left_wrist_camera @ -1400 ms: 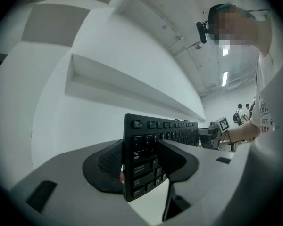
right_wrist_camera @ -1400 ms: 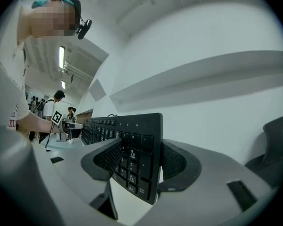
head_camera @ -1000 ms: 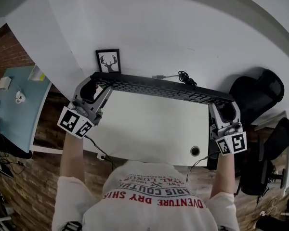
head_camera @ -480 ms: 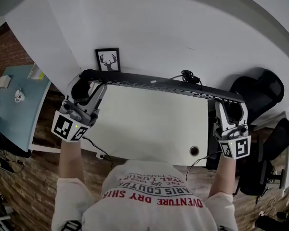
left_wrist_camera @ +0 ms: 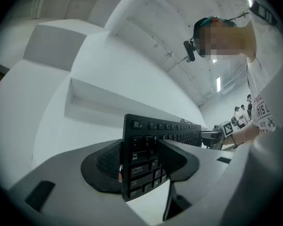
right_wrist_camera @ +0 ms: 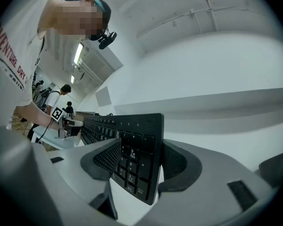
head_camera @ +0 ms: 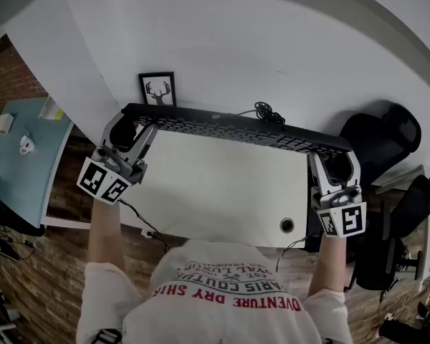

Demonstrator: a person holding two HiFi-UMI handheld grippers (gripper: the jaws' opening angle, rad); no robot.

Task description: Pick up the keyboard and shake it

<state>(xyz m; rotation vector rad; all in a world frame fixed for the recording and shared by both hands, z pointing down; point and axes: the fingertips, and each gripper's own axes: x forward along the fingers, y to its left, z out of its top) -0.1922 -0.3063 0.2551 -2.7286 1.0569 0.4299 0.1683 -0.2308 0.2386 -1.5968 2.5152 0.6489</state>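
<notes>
**Keyboard held up by both ends over the far edge of the tabletop**

The black keyboard (head_camera: 233, 129) hangs between 2 grippers, one at each short end. It stretches along the far edge of the white tabletop (head_camera: 222, 192), from near the far-left corner almost to the far-right corner. It is tipped up on its long edge, so from above the rows of keys show only as a narrow band.

The left gripper (head_camera: 132, 131) has the keyboard's left end between its jaws. One pad lies against the back and the other sits on the keys, so it is clamped on that end. Its jaws have just eased a shade wider, but both pads meet the keyboard.

The right gripper (head_camera: 332, 160) grips the opposite end the same way. One pad is on the number keys and the other is behind the board, with the end wedged between them. Both gripper views show pale surface below the keyboard's lower edge.

A dark cable (head_camera: 266, 112) leaves the back of the keyboard near its middle and bunches into a small coil just behind it.

A small framed picture (head_camera: 158, 89) of antlers stands at the tabletop's far-left corner against the wall, just behind the keyboard's left end. A round hole (head_camera: 287, 225) sits near the tabletop's near-right corner. A black office chair (head_camera: 383, 138) stands past the right edge.
</notes>
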